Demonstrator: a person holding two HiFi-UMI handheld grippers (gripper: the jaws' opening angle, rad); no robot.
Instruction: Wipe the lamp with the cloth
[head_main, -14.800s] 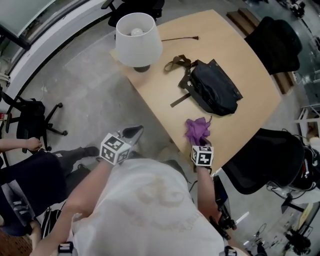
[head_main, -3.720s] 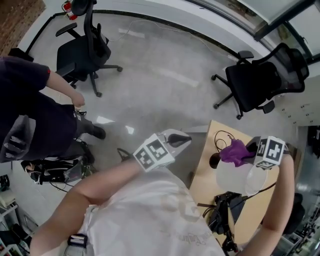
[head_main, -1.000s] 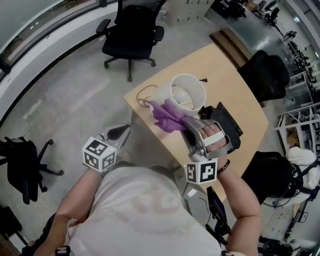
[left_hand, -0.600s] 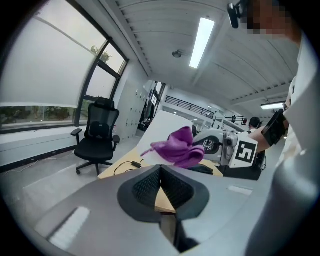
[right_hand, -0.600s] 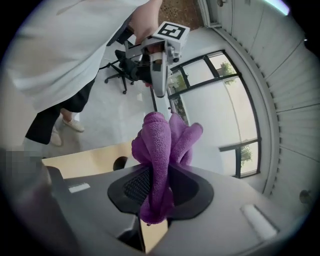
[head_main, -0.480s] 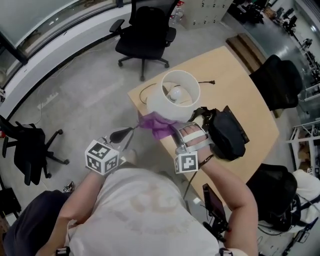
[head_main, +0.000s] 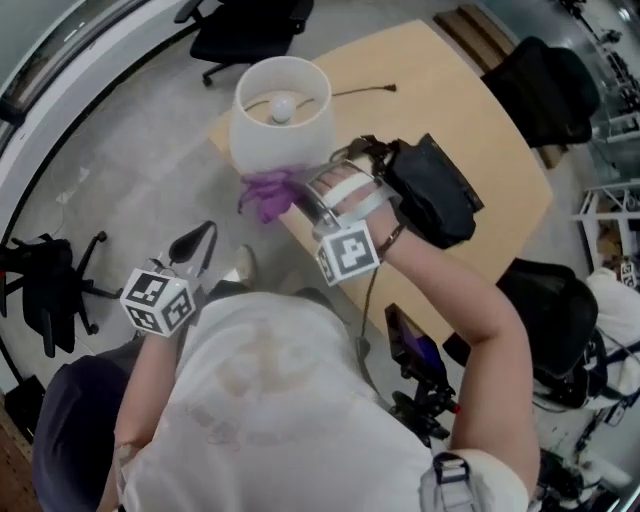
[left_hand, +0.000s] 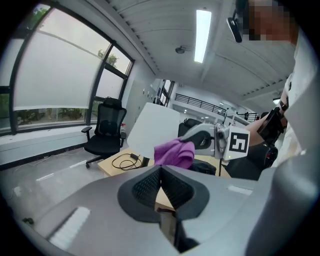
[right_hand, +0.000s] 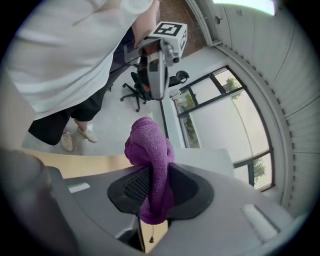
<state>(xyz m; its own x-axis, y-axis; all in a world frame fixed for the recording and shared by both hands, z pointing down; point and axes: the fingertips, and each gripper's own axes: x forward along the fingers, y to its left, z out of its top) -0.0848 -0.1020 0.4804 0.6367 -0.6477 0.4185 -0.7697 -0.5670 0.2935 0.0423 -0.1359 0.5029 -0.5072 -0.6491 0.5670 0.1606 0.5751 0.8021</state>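
The right gripper (head_main: 290, 198), arm stretched to frame centre, clamps the purple cloth (head_main: 264, 192) beside the lamp shade (head_main: 282, 120), while the left gripper (head_main: 197, 243) hangs lower left, fingers closed and empty.

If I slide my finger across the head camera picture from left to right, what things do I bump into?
Black office chair → left gripper → lamp, with the purple cloth at its lower edge → black bag → second black chair.
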